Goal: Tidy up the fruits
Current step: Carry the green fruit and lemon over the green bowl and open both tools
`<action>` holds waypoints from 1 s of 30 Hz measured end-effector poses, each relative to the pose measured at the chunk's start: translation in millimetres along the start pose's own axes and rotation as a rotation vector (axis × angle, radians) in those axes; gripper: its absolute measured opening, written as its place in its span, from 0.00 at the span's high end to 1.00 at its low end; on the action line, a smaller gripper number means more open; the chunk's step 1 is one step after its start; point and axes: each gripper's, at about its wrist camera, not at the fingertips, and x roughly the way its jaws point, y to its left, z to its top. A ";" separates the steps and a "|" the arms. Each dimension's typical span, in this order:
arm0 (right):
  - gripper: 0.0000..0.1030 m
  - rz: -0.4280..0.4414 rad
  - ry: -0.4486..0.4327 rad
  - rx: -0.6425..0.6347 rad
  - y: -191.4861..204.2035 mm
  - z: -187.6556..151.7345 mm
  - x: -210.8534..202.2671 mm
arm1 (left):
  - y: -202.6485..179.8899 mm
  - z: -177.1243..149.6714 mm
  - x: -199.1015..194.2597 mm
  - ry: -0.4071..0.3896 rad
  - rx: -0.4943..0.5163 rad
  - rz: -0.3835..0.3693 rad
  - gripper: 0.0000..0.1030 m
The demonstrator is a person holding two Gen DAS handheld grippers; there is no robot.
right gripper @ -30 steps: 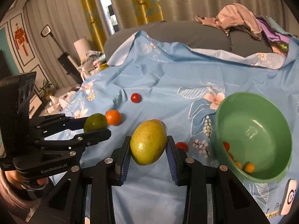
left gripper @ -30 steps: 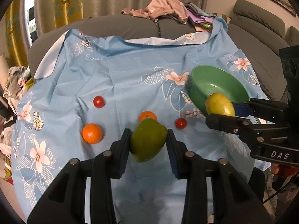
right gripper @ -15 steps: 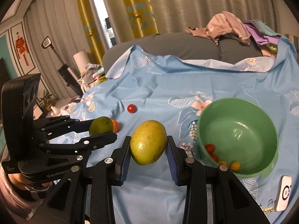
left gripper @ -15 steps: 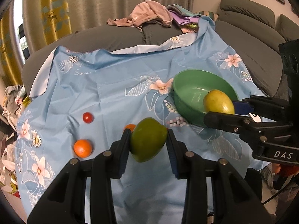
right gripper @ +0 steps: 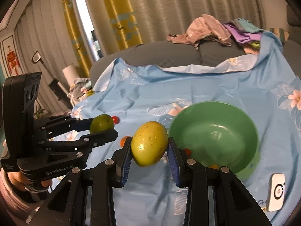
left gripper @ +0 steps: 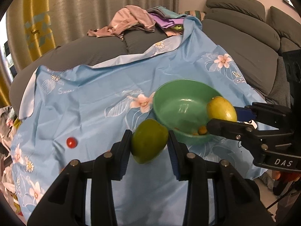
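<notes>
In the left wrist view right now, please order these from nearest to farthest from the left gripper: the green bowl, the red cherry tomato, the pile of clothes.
From the left gripper:
1. Green bowl, just ahead on the right.
2. Red cherry tomato, on the cloth to the left.
3. Pile of clothes, far back on the sofa.

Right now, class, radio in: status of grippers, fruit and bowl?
Left gripper shut on green fruit. Right gripper shut on yellow fruit. Green bowl close ahead, path unobstructed.

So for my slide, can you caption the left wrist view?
Left gripper carries a green fruit toward the green bowl.
</notes>
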 end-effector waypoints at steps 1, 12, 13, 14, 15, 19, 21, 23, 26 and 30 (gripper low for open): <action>0.63 -0.009 -0.003 0.008 -5.1 0.0 -1.3 | -1.8 2.0 2.6 0.001 0.004 -0.006 0.63; 0.63 -0.068 -0.014 0.071 -43.3 -5.5 -3.6 | -28.0 24.9 36.4 0.016 0.055 -0.062 0.64; 0.63 -0.073 -0.013 0.078 -47.5 -6.3 -3.2 | -29.4 26.3 39.3 0.017 0.058 -0.065 0.63; 0.63 -0.077 -0.012 0.083 -50.1 -6.7 -2.8 | -31.1 27.5 42.2 0.020 0.061 -0.068 0.63; 0.63 -0.081 -0.012 0.087 -52.7 -7.0 -2.3 | -32.7 28.8 45.7 0.024 0.063 -0.070 0.63; 0.63 -0.095 -0.005 0.107 -65.6 -9.8 1.0 | -37.3 31.5 59.7 0.042 0.067 -0.080 0.63; 0.63 -0.101 0.002 0.114 -70.5 -11.2 3.7 | -38.8 32.7 66.3 0.050 0.071 -0.082 0.63; 0.63 -0.105 0.009 0.121 -75.1 -12.5 6.2 | -40.2 34.0 73.6 0.060 0.073 -0.085 0.63; 0.63 -0.116 0.022 0.128 -81.4 -13.1 10.6 | -41.8 35.5 85.0 0.074 0.076 -0.089 0.63; 0.63 -0.127 0.043 0.136 -86.7 -14.8 17.1 | -41.4 34.8 99.9 0.100 0.077 -0.091 0.63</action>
